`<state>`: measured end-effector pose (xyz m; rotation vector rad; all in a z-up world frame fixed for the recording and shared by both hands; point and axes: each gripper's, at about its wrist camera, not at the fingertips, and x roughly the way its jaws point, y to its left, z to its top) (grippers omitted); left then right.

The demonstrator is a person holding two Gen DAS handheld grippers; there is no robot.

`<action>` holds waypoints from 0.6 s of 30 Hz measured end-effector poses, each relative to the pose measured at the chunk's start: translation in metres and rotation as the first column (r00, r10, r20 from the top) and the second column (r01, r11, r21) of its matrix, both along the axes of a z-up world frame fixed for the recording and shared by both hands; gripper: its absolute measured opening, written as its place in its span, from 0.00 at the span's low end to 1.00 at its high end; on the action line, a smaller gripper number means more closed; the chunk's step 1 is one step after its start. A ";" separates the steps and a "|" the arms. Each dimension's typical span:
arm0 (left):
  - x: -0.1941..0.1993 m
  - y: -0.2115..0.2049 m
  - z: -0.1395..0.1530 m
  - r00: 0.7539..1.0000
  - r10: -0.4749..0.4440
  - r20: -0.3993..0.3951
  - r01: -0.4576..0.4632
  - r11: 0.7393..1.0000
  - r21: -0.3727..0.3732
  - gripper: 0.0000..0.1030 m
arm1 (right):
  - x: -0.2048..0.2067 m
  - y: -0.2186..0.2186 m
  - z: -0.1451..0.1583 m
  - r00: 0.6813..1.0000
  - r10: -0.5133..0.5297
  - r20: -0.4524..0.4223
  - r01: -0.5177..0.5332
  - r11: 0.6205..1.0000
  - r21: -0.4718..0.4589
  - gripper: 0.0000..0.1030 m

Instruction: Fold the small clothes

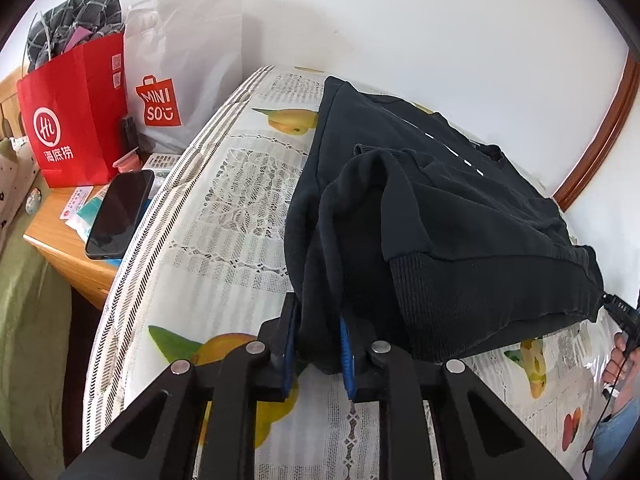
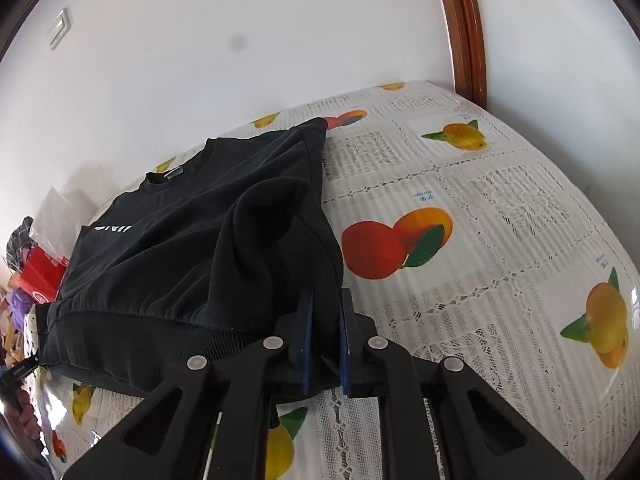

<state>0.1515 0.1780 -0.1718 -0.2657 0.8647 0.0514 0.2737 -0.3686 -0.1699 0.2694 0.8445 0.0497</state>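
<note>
On tablecloth [image 2: 500,240] — one black sweatshirt [image 1: 440,208], two tongs — left tongs [image 1: 318,344], right tongs [image 2: 324,344] — clamping hem.

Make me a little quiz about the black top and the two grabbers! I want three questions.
1. True or false: the left gripper is shut on the black sweatshirt.
2. What does the right gripper hold?
   A. the sweatshirt's bottom corner
   B. a phone
   C. a bag
3. Fill in: the tablecloth is printed with ____.

Key: 1 true; 2 A; 3 fruit.
</note>
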 end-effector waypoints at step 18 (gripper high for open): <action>-0.100 -0.044 0.001 0.995 -0.090 -0.039 0.092 0.994 0.060 0.16 | -0.106 -0.039 0.010 1.000 -0.027 0.000 0.027 1.000 -0.007 0.08</action>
